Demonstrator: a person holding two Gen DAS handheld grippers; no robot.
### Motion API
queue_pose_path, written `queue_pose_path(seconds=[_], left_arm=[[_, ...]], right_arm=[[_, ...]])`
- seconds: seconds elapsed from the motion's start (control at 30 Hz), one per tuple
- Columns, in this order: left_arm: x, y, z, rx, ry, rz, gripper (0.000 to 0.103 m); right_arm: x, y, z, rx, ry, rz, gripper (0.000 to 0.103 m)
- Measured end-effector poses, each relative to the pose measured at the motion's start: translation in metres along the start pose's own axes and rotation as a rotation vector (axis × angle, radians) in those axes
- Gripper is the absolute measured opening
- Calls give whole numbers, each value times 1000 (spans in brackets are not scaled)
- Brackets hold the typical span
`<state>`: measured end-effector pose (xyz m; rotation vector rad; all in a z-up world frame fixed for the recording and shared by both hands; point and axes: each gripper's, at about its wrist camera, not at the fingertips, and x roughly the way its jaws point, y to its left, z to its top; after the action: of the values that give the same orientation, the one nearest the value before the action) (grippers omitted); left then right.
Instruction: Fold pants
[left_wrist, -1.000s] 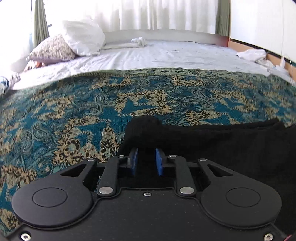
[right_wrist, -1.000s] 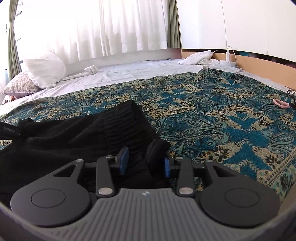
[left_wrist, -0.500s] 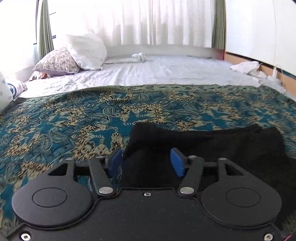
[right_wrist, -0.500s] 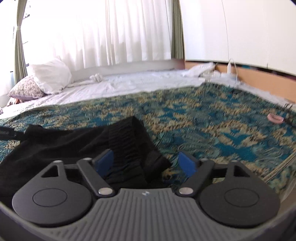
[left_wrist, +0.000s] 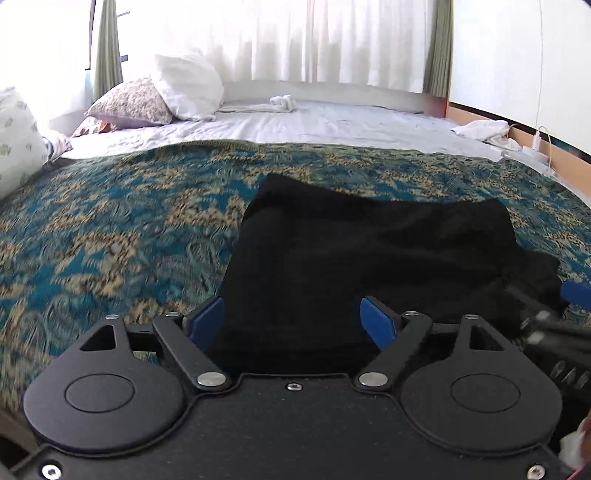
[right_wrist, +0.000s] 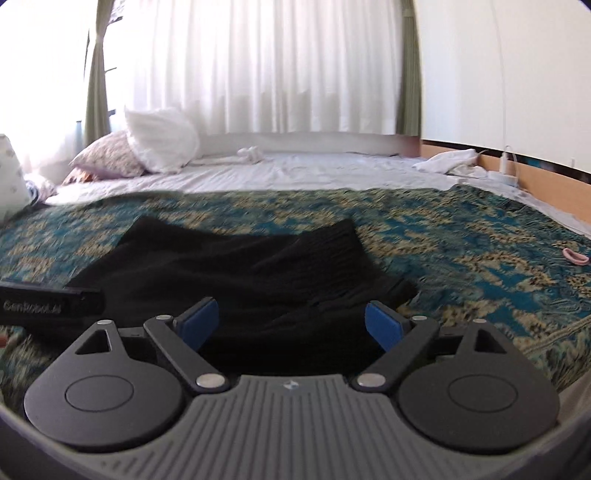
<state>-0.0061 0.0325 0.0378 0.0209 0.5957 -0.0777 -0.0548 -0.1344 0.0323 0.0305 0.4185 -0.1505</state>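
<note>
Between both open claws lie black pants (left_wrist: 369, 258).

I see plain black pants (left_wrist: 373, 258) on a bedspread (left_wrist: 122, 229) patterned in teal, tan and black paisley. Beyond the bedspread the sheet (left_wrist: 325, 125) is white. At its far left lie a white pillow (left_wrist: 188, 86) and a pillow (left_wrist: 129, 103) in small floral print. The curtains (right_wrist: 266, 70) are white with olive-green side panels. My gripper pads (right_wrist: 380, 325) are blue on black arms.
</note>
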Motion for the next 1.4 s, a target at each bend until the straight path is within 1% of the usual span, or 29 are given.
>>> queue_pose_path(seconds=[0.17, 0.23, 0.37, 0.43, 0.57, 0.67, 0.8, 0.93, 1.03, 1.17, 1.4], left_arm=[[-17, 0, -17, -20, 9, 36, 90], [-20, -1, -21, -12, 21, 42, 91], [-15, -4, -28, -6, 67, 58, 91], [-11, -3, -29, -17, 93, 52, 91], [-7, -5, -30, -24, 112, 49, 99], [-3, -7, -30, -13, 123, 56, 102], [1, -7, -31, -23, 125, 51, 103], [3, -7, -31, -13, 127, 49, 103], [4, -6, -30, -18, 132, 44, 103], [6, -4, -32, -3, 128, 28, 103], [10, 0, -28, -11, 156, 8, 103]], right_arm=[[-10, 12, -14, -58, 37, -1, 94], [-12, 11, -16, -68, 58, 2, 95], [-11, 6, -18, -77, 84, 0, 103], [-9, 4, -18, -78, 92, -4, 103], [-2, -2, -19, -56, 140, 4, 103], [2, -7, -22, -33, 161, 19, 103], [4, -6, -22, -58, 174, 30, 103], [7, -9, -22, -35, 189, 47, 103], [9, -8, -22, -62, 193, 45, 103], [11, -7, -22, -64, 199, 49, 103], [11, -6, -23, -73, 196, 41, 103]])
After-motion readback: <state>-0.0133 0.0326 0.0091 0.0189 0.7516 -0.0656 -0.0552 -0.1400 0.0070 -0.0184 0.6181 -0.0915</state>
